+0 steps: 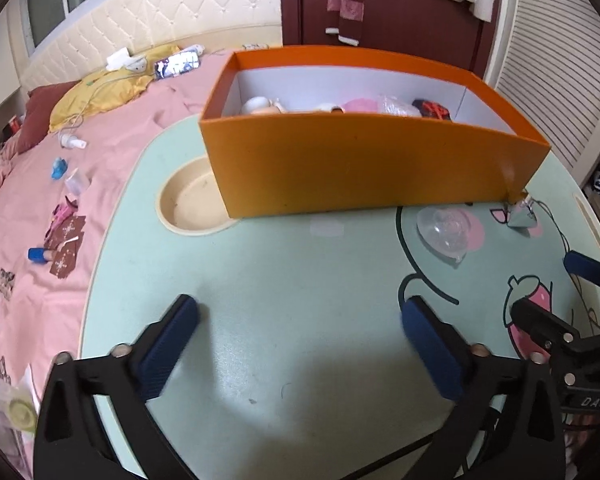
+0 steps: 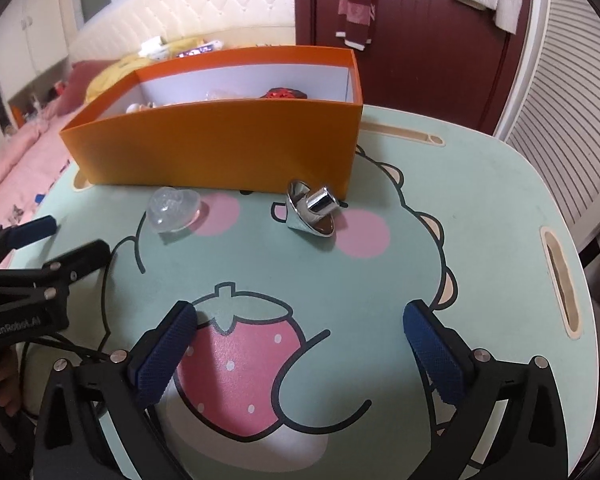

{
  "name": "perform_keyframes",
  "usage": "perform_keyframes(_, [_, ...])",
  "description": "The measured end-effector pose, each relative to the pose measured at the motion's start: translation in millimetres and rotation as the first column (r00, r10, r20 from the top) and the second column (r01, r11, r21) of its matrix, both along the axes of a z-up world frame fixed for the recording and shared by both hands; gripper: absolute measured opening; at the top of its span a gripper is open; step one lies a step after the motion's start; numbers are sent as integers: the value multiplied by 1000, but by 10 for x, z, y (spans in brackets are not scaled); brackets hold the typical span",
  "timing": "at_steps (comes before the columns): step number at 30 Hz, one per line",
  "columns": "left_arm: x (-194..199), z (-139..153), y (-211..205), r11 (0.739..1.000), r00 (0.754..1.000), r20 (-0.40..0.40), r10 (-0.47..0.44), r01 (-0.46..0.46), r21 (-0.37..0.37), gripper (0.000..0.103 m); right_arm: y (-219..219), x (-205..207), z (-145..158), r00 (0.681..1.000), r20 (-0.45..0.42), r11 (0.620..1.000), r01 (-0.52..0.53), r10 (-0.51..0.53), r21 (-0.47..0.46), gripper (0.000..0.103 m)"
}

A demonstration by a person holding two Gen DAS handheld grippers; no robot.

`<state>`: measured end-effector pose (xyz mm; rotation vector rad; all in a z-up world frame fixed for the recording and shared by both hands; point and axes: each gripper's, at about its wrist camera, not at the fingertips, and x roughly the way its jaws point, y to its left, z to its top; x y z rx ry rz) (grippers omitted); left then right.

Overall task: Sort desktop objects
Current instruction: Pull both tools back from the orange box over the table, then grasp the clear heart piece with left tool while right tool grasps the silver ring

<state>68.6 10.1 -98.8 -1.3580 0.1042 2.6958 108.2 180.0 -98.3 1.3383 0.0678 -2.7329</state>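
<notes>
An orange box (image 1: 356, 168) stands at the back of the green lap table (image 1: 260, 280) and holds several small items. It also shows in the right wrist view (image 2: 220, 148). A clear heart-shaped plastic piece (image 2: 174, 209) lies in front of it, also in the left wrist view (image 1: 444, 230). A shiny silver spinning top (image 2: 312, 210) lies on its side near the box's right corner, also in the left wrist view (image 1: 522, 216). My left gripper (image 1: 300, 344) is open and empty over the table's near left. My right gripper (image 2: 300, 340) is open and empty over the strawberry drawing.
A round cup recess (image 1: 192, 204) sits in the table left of the box. A handle slot (image 2: 560, 280) is cut in the right edge. A pink bed (image 1: 40, 220) with scattered small items lies to the left. A dark door (image 2: 412, 20) stands behind.
</notes>
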Motion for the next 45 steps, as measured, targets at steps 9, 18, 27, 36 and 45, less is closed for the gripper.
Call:
perform_keyframes(9, [9, 139, 24, 999, 999, -10, -42, 42, 17, 102, 8, 29, 73, 999, -29, 999, -40, 40, 2, 103])
perform_keyframes(18, [-126, 399, 153, 990, 994, -31, -108, 110, 83, 102, 101, 25, 82, 1000, -27, 1000, -14, 14, 0, 103])
perform_keyframes(27, [-208, 352, 342, 979, 981, -15, -196, 196, 54, 102, 207, 9, 100, 999, -34, 999, 31, -31, -5, 103])
perform_keyframes(36, [-193, 565, 216, 975, 973, -97, -210, 215, 47, 102, 233, 10, 94, 999, -38, 1000, 15, -15, -7, 103])
perform_keyframes(45, [-193, 282, 534, 965, 966, -10, -258, 258, 41, 84, 259, -3, 92, 999, -41, 1000, 6, -7, -10, 103])
